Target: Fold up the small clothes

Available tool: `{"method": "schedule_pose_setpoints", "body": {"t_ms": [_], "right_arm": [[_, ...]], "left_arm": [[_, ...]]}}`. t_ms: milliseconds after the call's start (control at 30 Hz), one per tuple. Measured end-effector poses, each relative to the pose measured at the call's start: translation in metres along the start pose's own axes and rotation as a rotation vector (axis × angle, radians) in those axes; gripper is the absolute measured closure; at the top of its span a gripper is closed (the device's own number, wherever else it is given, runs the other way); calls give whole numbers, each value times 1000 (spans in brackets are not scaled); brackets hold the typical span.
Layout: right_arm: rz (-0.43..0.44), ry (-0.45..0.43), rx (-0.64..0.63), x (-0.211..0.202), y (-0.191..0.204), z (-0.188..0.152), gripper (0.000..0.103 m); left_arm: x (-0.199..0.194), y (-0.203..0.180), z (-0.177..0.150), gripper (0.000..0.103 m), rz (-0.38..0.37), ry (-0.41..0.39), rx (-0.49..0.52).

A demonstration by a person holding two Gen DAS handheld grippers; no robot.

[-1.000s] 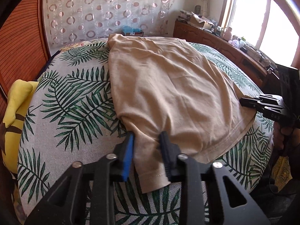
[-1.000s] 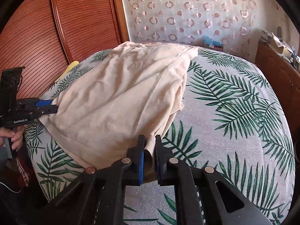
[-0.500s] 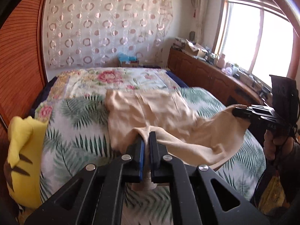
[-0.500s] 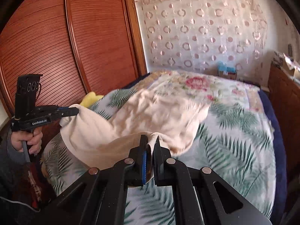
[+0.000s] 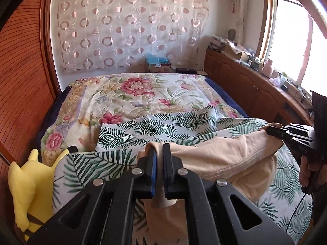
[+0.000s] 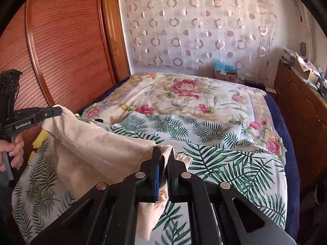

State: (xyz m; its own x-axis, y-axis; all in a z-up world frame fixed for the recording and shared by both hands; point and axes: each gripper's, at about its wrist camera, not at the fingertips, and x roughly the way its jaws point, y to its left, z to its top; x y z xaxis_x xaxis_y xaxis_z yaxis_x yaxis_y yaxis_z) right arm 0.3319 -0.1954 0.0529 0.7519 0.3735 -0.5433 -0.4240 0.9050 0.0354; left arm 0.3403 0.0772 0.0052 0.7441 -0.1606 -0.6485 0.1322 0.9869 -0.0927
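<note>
In the left wrist view, the left gripper (image 5: pixel 159 149) is clamped on a corner of the beige garment (image 5: pixel 220 159), which hangs above the near end of the palm-leaf sheet (image 5: pixel 163 126) and stretches right to the right gripper (image 5: pixel 269 129). In the right wrist view, the right gripper (image 6: pixel 163 153) pinches the garment's (image 6: pixel 96 149) other corner, the cloth running left to the left gripper (image 6: pixel 59 111).

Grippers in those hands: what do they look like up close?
Both are black plastic with silver rivets and two flat fingers, one padded blue. The left gripper carries white "GenRobot.AI" lettering and a boxy top. The right gripper trails a thin black cable.
</note>
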Motion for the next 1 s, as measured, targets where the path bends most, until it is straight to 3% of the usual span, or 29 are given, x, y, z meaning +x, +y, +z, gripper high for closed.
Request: {"method": "schedule_pose_setpoints", "body": {"t_ms": [100, 167, 200, 233, 333, 467, 633, 733, 933, 1000], "right_arm": [[1, 6, 17, 14, -1, 6, 98], [-19, -6, 14, 13, 0, 12, 86], [-31, -15, 9, 9, -1, 14, 81], [-28, -24, 0, 3, 0, 14, 81], [-6, -23, -40, -14, 5, 5, 76], [53, 34, -103, -24, 10, -15, 54], [48, 129, -191, -2, 21, -31, 53], [36, 161, -189, 18, 20, -23, 53], [21, 116, -150, 41, 9, 3, 53], [-20, 98, -107, 48, -3, 11, 53]], "left_arm": [[14, 8, 3, 97, 1, 21, -15], [11, 10, 1, 81, -8, 9, -7], [8, 11, -2, 65, -18, 0, -5], [5, 11, -5, 58, -28, -4, 0], [-2, 14, -24, 55, -42, 13, 21], [-2, 21, -55, 55, -56, 92, 39], [11, 22, -71, 55, -48, 158, 57], [24, 21, -68, 55, -56, 177, 57], [53, 24, -45, 55, -41, 155, 55], [62, 28, -34, 55, -14, 133, 34]]}}
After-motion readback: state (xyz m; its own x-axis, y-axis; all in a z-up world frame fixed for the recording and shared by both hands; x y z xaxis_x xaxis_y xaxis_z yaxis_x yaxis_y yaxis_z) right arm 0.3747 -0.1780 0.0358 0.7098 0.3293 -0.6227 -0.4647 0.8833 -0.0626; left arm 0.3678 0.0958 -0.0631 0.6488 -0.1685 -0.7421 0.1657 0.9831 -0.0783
